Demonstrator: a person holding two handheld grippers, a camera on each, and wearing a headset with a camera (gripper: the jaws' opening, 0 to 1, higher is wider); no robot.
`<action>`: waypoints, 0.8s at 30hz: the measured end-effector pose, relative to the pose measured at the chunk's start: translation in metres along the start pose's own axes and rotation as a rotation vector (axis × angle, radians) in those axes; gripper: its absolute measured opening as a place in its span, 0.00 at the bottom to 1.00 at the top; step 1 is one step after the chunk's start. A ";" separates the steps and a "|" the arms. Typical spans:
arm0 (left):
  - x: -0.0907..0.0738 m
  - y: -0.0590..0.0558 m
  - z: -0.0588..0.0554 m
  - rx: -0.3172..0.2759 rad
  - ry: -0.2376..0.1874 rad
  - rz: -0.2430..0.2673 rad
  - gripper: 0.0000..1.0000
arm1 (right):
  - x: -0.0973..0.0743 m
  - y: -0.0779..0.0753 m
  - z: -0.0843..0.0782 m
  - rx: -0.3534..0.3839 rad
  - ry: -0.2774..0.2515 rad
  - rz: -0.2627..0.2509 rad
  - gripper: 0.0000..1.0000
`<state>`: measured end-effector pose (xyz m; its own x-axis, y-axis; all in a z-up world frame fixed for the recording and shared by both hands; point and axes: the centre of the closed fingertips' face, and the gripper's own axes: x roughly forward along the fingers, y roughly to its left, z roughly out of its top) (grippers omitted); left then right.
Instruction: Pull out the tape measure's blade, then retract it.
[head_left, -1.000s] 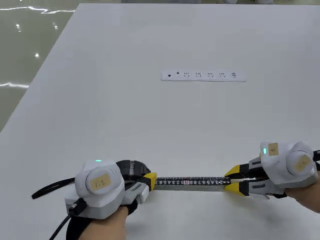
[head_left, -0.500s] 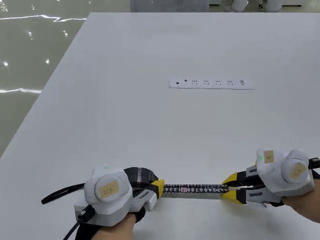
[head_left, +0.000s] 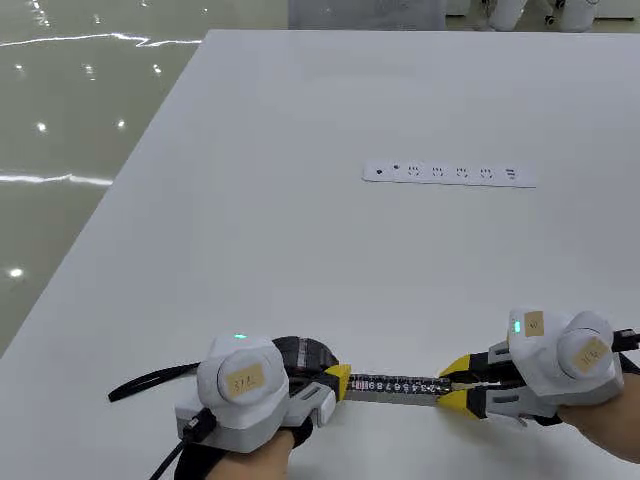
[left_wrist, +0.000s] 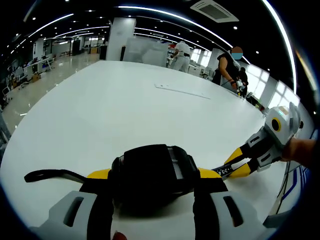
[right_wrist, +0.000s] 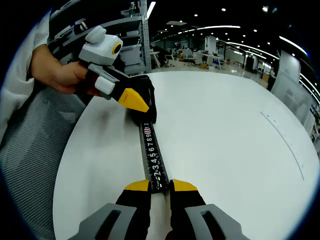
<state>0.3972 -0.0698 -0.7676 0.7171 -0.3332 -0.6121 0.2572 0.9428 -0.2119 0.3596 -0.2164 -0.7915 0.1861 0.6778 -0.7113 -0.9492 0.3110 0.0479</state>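
Head view gives me the white table (head_left: 300, 200) running away from me, with the work at its near edge. My left gripper (head_left: 332, 378) sits low on the left, and its jaws are clamped on the black case of the tape measure (head_left: 305, 356), one on each side; in the left gripper view the case fills the gap between the two yellow tips. My right gripper (head_left: 452, 384) is low on the right, pointing back toward the left one, and its jaws are pinched nearly together on the free end of the blade (head_left: 395, 384). In the right gripper view the end of the blade runs in between the two yellow tips, so I read that as a firm hold. A white power strip (head_left: 447, 174) lies flat farther back on the table, well apart from both grippers. The tape measure rests on the table at the near edge, held in the left gripper, and the blade stretches out of it in a straight line along the surface to the right gripper, printed numbers facing up. A thin black strap (head_left: 150, 381) trails from the case to the left across the tabletop. In the left gripper view a person (left_wrist: 232, 67) stands beyond the far end of the table.
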 end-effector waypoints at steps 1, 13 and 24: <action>0.000 0.000 0.000 0.000 0.001 -0.001 0.60 | 0.002 0.001 0.001 -0.002 0.000 0.002 0.11; 0.000 0.000 0.000 -0.008 -0.002 -0.003 0.60 | 0.024 0.006 0.023 -0.014 -0.020 0.015 0.11; 0.000 0.001 0.000 -0.018 -0.004 -0.007 0.60 | 0.042 0.010 0.041 -0.021 -0.037 0.024 0.11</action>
<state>0.3979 -0.0693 -0.7676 0.7179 -0.3400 -0.6074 0.2509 0.9404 -0.2297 0.3684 -0.1578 -0.7918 0.1725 0.7088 -0.6840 -0.9585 0.2809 0.0493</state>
